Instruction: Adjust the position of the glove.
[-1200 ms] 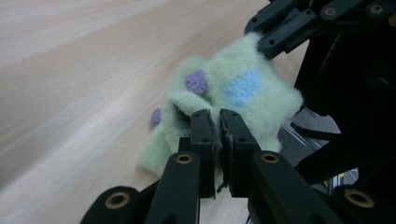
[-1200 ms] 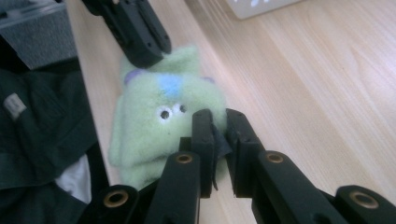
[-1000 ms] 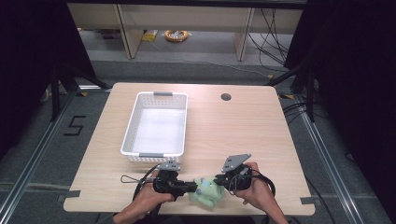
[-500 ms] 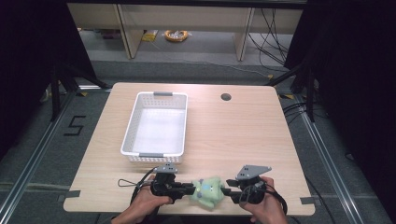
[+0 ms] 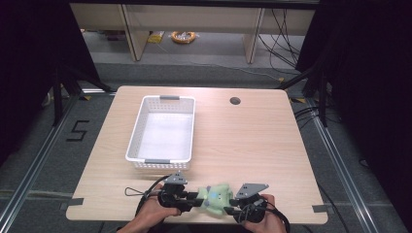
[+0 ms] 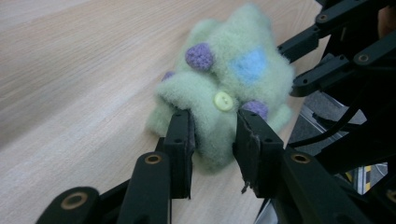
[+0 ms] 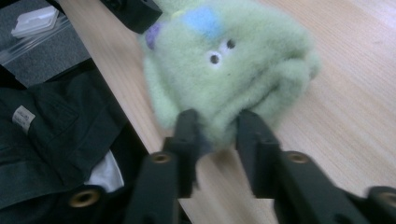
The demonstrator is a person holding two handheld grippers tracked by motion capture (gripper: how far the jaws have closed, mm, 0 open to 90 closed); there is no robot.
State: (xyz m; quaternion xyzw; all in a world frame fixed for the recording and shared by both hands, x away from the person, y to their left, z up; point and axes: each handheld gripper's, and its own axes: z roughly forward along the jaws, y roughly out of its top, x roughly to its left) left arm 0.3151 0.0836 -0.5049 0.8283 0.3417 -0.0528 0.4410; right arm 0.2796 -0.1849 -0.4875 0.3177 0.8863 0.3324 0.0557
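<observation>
While the green plush toy (image 5: pixel 216 196) lies on the bench (image 5: pixel 252 141), the left hand-held gripper (image 6: pixel 212 135) and the right hand-held gripper (image 7: pixel 217 128) each pinch a fold of it, left jaws just easing wider, right jaws just tightening.

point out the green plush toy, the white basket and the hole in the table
green plush toy (image 5: pixel 216 196), high view, middle of its body
white basket (image 5: pixel 136 134), high view, left wall
hole (image 5: pixel 235 101), high view, its centre

Black left gripper (image 5: pixel 193 199), black right gripper (image 5: pixel 229 210), brass-ringed pivots, grey three-cornered top plates, trailing black cables
</observation>
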